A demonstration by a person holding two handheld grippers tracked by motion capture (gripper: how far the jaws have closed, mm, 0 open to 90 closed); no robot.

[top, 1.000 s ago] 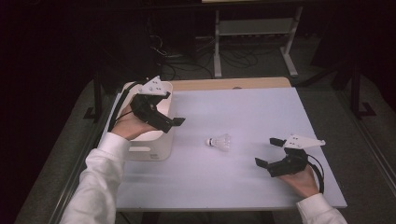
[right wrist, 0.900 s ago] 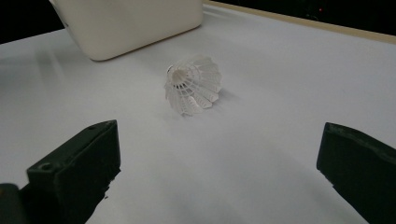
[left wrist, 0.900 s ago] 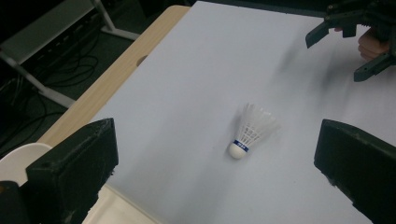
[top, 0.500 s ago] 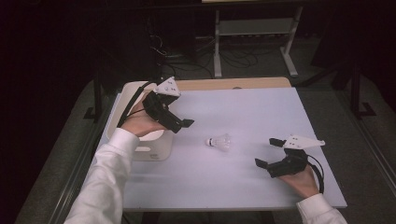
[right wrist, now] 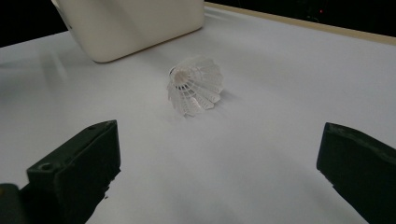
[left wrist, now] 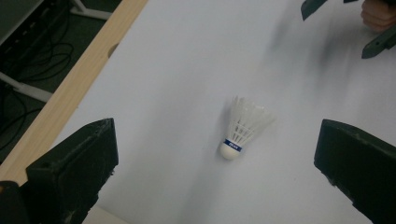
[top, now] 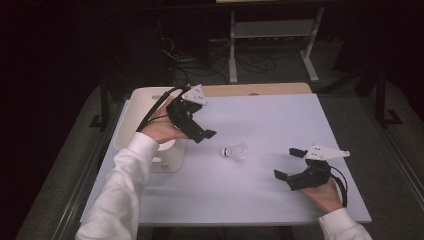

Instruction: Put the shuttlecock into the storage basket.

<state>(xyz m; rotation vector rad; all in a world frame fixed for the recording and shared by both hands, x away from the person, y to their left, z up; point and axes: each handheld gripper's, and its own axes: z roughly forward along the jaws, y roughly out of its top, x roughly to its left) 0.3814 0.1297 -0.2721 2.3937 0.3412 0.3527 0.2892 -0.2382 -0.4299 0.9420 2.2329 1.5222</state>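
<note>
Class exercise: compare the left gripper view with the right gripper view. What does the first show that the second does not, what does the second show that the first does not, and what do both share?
Left gripper view alone: the shuttlecock's cork tip with its blue band, the table's wooden edge, floor cables, and the other gripper's open jaws with the hand's fingertips at top right.

Right gripper view alone: a cream box behind the shuttlecock, and the open end of the feather skirt.

Both: one white shuttlecock lying on the white table, apart from the open jaws.

**Table layout**

A shuttlecock [top: 235, 151] is laid on its side near the middle of the table [top: 260, 115]; a tray [top: 131, 117] is set at the table's left edge; the left gripper [top: 202, 135] is held above the tray's right side; the right gripper [top: 289, 162] is placed right of the shuttlecock, well apart.
</note>
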